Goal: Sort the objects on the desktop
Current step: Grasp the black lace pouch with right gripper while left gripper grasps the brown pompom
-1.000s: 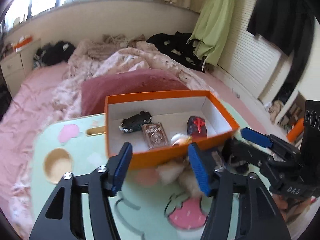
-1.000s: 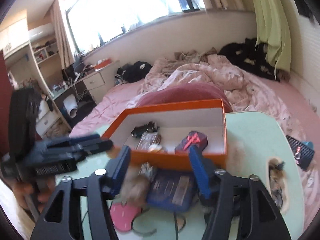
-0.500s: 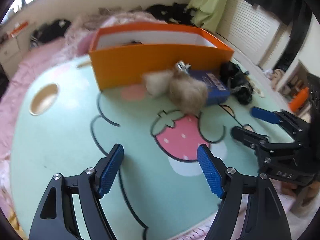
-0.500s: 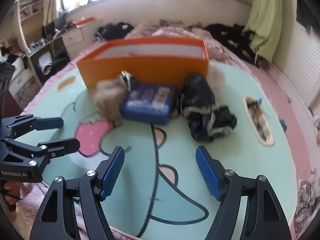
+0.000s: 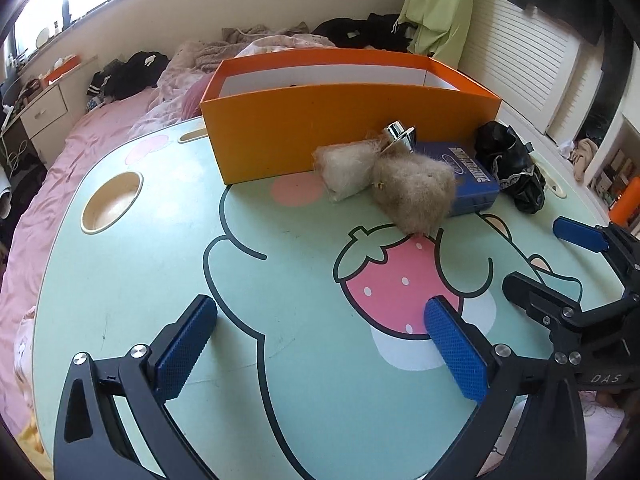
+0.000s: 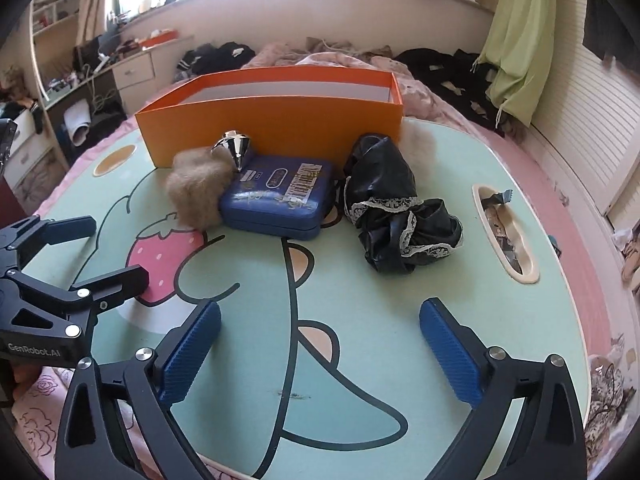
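Note:
An orange box stands at the far side of the green cartoon table. In front of it lie a furry tan tail with a silver metal tip, a blue case and a black lace-trimmed garment. My left gripper is open and empty over the near table edge. My right gripper is open and empty, to the right of the left one. The box's contents are hidden.
The table has a round cup recess at its left and an oblong slot holding wrappers at its right. The table sits on a pink bed with clothes piled at the back. A drawer unit stands far left.
Both grippers have pulled back from the box towards the near table edge and dropped lower. The box's inside is out of view now. The objects on the table have not moved.

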